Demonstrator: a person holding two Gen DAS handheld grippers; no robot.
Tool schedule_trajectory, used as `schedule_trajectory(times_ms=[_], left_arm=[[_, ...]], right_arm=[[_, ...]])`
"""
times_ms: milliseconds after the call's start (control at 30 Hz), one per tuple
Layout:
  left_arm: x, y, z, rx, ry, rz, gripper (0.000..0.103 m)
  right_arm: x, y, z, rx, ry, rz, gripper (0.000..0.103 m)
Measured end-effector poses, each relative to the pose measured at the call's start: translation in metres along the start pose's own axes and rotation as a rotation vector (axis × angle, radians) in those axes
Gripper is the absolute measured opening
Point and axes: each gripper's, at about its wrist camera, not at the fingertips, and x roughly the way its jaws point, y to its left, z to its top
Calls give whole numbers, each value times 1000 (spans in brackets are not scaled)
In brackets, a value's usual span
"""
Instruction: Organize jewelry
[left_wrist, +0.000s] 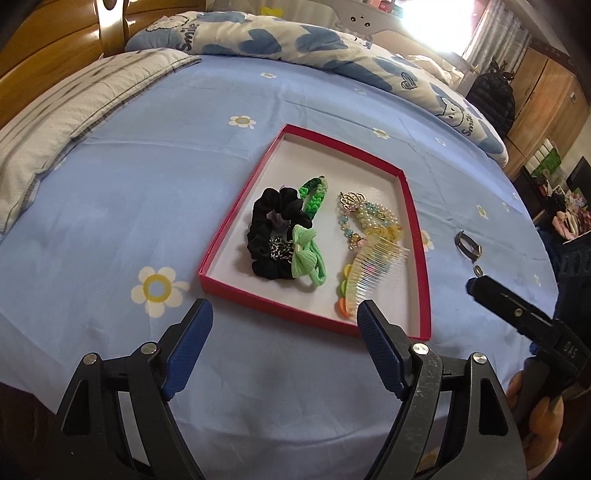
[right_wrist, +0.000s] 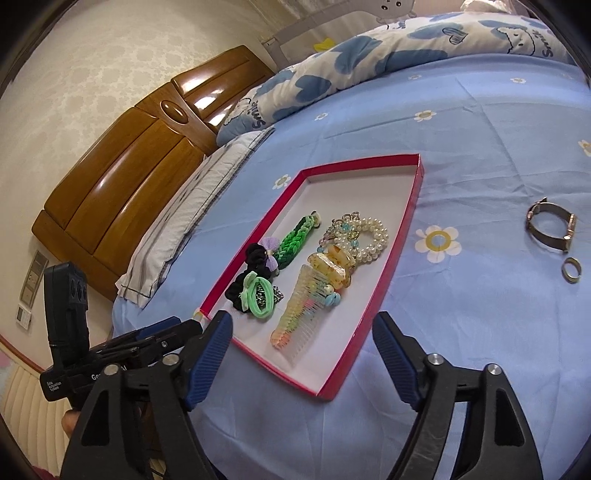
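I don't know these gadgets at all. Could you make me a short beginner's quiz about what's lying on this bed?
1. True or false: the comb lies inside the red tray.
2. Which items lie on the sheet outside the tray? A) watch and ring B) pearls and scrunchie C) two combs
3. Fill in: both grippers, left and right, are ____ and hold nothing.

Key: 1 true; 2 A; 3 open.
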Motion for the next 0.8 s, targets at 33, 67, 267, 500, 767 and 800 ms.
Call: schedule_trajectory(times_ms=[33,67,267,500,767,800], left_arm=[[-2,-1,-1,4,-4,3,82],[-5,-2,-2,13,-7,5,83],[-25,-11,-5,65,-48,39,85],[-64,-15,-1,97,-141,82,97],[-66,-19,-3,138,-169,153,103],[-64,-19,-5,136,-166,156,103]], right_arm=[[-4,2,0,-6,-9,-6,87],[-7,3,-1,-13,-15,-11,88],[-26,19,-3,-104,-37,-49,91],[-56,41,0,-208,-71,-106,91],[-70,59,-6,-316,-109,-201,101],[-67,58,-8,-312,-98,-200,101]])
